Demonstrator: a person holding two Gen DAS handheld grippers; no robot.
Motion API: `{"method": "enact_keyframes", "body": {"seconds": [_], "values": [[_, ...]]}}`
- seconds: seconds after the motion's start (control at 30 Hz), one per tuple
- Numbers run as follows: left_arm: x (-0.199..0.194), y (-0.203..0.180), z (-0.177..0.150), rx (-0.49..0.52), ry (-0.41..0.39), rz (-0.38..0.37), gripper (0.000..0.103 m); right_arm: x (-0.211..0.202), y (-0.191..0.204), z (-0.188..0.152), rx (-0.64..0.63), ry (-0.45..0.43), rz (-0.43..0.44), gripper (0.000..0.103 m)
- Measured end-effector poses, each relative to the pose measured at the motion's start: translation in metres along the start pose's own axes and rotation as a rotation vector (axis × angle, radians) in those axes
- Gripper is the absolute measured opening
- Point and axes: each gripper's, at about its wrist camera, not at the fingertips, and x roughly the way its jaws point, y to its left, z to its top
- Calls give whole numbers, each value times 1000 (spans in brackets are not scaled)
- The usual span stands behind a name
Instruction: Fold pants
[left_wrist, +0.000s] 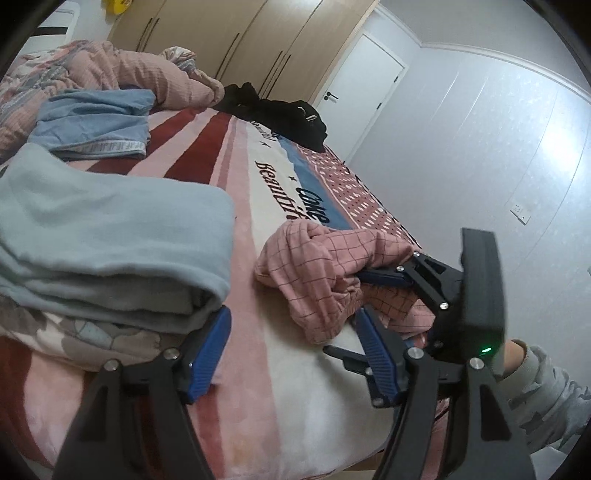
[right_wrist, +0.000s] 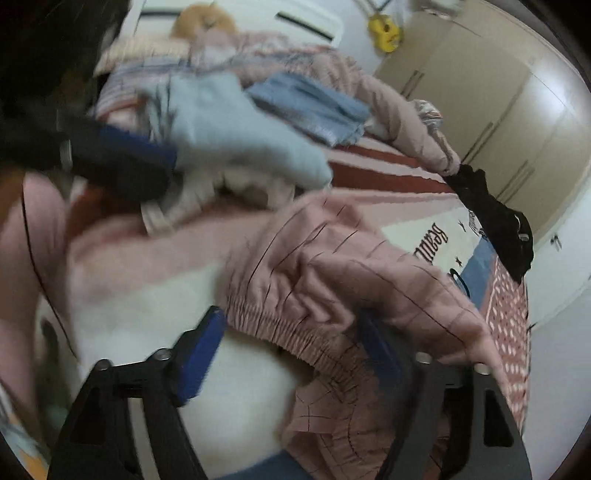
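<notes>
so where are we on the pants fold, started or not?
Barely started. Done: folded light blue garments already sit stacked on the bed. In hand: the pink checked pants lie crumpled near the bed edge; the right tool is open around their elastic waistband, not clamped; the left tool is open, holding nothing. Left: grip, spread flat, fold.

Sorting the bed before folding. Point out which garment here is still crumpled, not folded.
The pink checked pants, bunched by the bed's edge at the right gripper. The pale blue garment and denim-blue one lie folded.
</notes>
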Motion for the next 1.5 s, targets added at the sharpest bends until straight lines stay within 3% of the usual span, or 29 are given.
{"method": "enact_keyframes", "body": {"seconds": [0.1, 0.17, 0.23, 0.3, 0.33, 0.4, 0.57, 0.87, 1.0, 1.1, 1.17, 1.3, 1.5], "values": [[5, -2, 3, 1, 2, -20, 66, 11, 0, -2, -37, 25, -77, 82], [6, -2, 4, -2, 2, -25, 66, 19, -2, -1, -51, 39, -179, 80], [7, -2, 5, -6, 3, -33, 66, 23, -10, -1, -16, 39, -208, 78], [8, -2, 6, -8, 3, -36, 66, 24, -24, 0, 56, 43, -225, 54], [8, -3, 7, -8, 3, -37, 66, 23, -37, 0, 123, 36, -220, 48], [9, -4, 9, -3, 2, -36, 66, 19, -59, 0, 240, 25, -202, 23], [15, -12, 14, 18, 13, -37, 66, -9, -132, -16, 628, -68, 23, 13], [39, -47, 39, 100, 40, -75, 66, -69, -220, -70, 960, -193, 158, 12], [63, -69, 54, 155, 79, -94, 68, -88, -248, -103, 1077, -205, 234, 11], [87, -82, 62, 172, 112, -90, 68, -90, -265, -126, 1140, -182, 226, 11], [96, -88, 61, 176, 121, -99, 68, -79, -275, -143, 1163, -117, 162, 12], [106, -96, 59, 189, 140, -93, 68, -49, -287, -177, 1219, 9, 104, 24], [111, -92, 57, 171, 147, -72, 68, -85, -271, -175, 1161, -160, 73, 55]]}}
